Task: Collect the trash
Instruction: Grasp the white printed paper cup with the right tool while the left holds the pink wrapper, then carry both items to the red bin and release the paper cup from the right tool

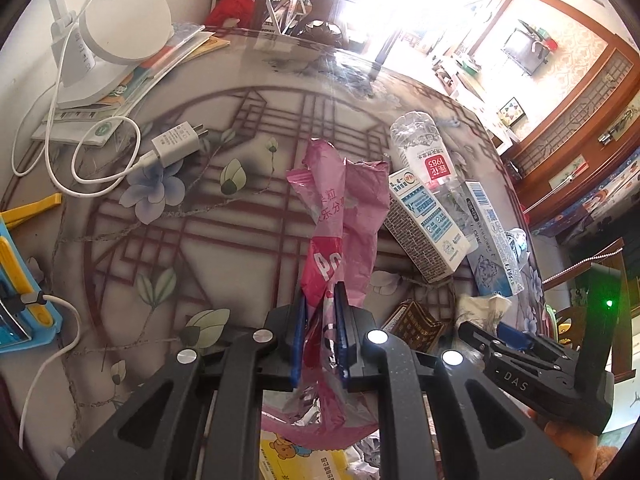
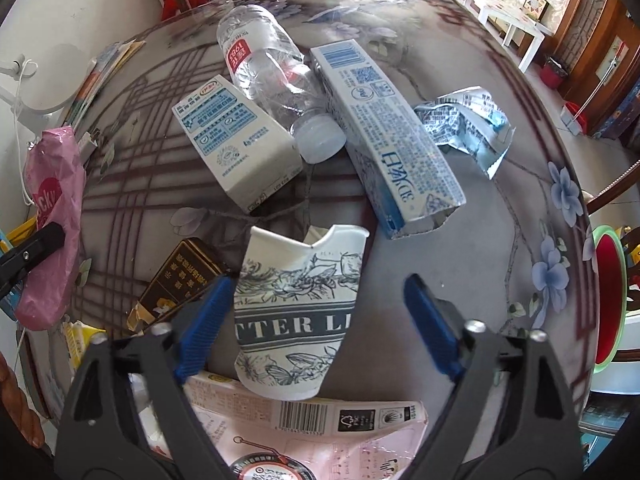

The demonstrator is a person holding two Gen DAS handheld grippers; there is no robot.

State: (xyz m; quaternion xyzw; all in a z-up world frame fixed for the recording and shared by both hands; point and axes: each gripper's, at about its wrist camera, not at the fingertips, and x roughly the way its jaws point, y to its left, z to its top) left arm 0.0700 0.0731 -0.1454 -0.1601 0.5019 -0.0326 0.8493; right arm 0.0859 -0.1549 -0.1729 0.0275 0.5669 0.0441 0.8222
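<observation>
Above table (image 1: 168, 240), left gripper (image 1: 320, 312) pinching wrapper (image 1: 340, 208)

A white desk lamp (image 1: 116, 36) is standing on stacked books (image 1: 132, 92) at the round table's (image 1: 224, 240) edge, while a white charger plug (image 1: 176, 145) with looped cable is lying beside them

Black hand-held gripper (image 1: 320, 336) frames, ribbed blue pads (image 2: 204, 320), silver screws, white "DAS" lettering

A crinkly pink wrapper (image 1: 340, 216) hangs up off the table. A squashed paper cup (image 2: 298, 312) lies on its side near a clear bottle (image 2: 272, 80), a milk carton (image 2: 236, 140) and a long toothpaste box (image 2: 384, 136).
</observation>
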